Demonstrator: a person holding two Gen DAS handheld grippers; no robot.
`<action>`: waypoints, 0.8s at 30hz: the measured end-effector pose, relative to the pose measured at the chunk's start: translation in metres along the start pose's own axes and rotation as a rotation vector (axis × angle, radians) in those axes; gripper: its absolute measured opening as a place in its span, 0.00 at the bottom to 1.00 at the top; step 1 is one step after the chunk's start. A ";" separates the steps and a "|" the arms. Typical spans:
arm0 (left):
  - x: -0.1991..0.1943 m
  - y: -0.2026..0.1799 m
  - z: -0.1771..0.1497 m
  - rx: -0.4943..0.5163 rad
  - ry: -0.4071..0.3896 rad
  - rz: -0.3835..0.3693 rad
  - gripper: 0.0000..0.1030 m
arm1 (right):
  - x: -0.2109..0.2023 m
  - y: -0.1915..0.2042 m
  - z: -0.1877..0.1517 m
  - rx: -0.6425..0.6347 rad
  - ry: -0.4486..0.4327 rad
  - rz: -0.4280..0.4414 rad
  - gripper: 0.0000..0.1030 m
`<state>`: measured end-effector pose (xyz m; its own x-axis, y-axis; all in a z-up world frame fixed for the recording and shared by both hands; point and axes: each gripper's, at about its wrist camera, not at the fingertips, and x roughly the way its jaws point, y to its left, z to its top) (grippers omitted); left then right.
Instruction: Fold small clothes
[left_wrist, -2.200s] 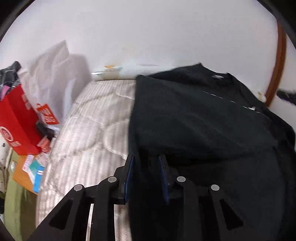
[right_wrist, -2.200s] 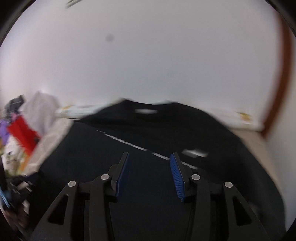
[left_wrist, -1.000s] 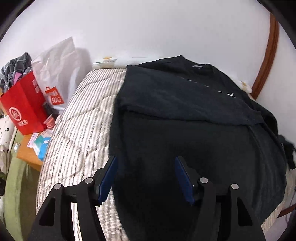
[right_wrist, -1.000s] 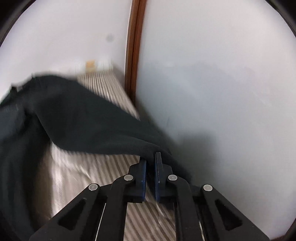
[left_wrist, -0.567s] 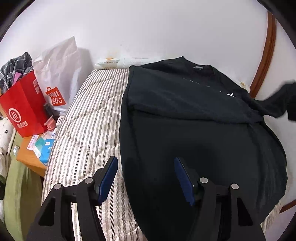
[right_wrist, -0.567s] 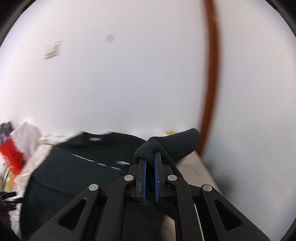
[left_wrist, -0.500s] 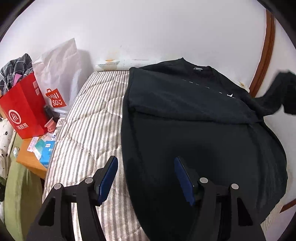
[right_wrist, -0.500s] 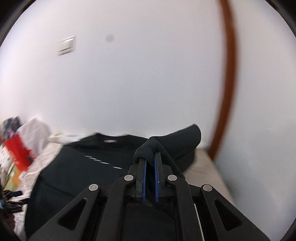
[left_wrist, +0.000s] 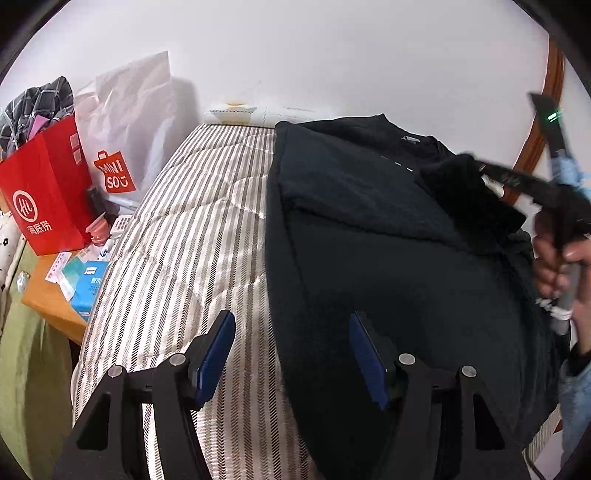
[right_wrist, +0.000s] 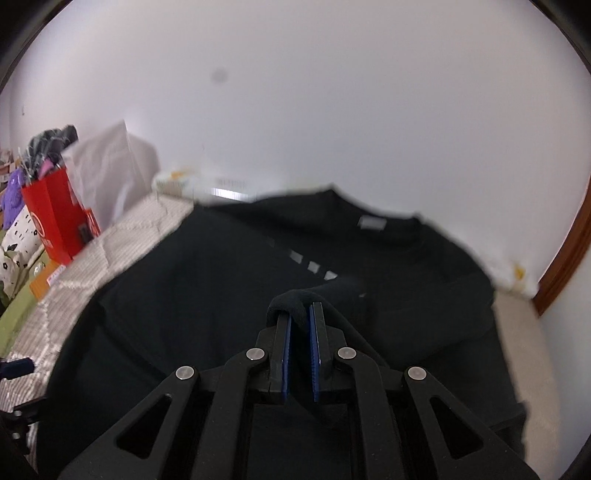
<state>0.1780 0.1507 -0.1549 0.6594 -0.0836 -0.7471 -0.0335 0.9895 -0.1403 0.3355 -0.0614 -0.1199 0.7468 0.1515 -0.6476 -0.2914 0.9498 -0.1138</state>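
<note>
I judge the fold about half done: the black sweatshirt (left_wrist: 388, 258) lies on the striped mattress (left_wrist: 192, 251), its sleeve at nine o'clock already turned in to a straight edge. My right gripper (right_wrist: 300, 325) has its jaws pinched nearly closed on the other sleeve (right_wrist: 332, 291), held above the chest; that sleeve and the bottom-up fold remain. My left gripper (left_wrist: 291, 350) hangs spread wide, empty, straddling the shirt's edge. Bare mattress lies toward nine o'clock, then the red bag (left_wrist: 48, 192); the wall (right_wrist: 332, 92) closes twelve o'clock.

One black sweatshirt (left_wrist: 388, 236) on the striped mattress (left_wrist: 192, 236), two grippers, two shopping bags beside it: one red (left_wrist: 44, 192), one white (left_wrist: 129, 122).
</note>
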 end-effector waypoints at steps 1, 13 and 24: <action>0.000 0.001 0.000 0.001 0.001 0.002 0.59 | 0.004 -0.001 -0.004 0.003 0.013 0.008 0.18; -0.004 -0.036 0.011 0.050 0.015 -0.028 0.59 | -0.048 -0.050 -0.050 0.042 0.029 0.079 0.78; -0.006 -0.147 0.037 0.253 0.003 -0.063 0.60 | -0.092 -0.138 -0.121 0.197 0.003 -0.064 0.69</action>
<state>0.2064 0.0103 -0.1059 0.6522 -0.1457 -0.7439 0.1967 0.9803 -0.0196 0.2347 -0.2397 -0.1353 0.7579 0.0883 -0.6464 -0.1206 0.9927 -0.0058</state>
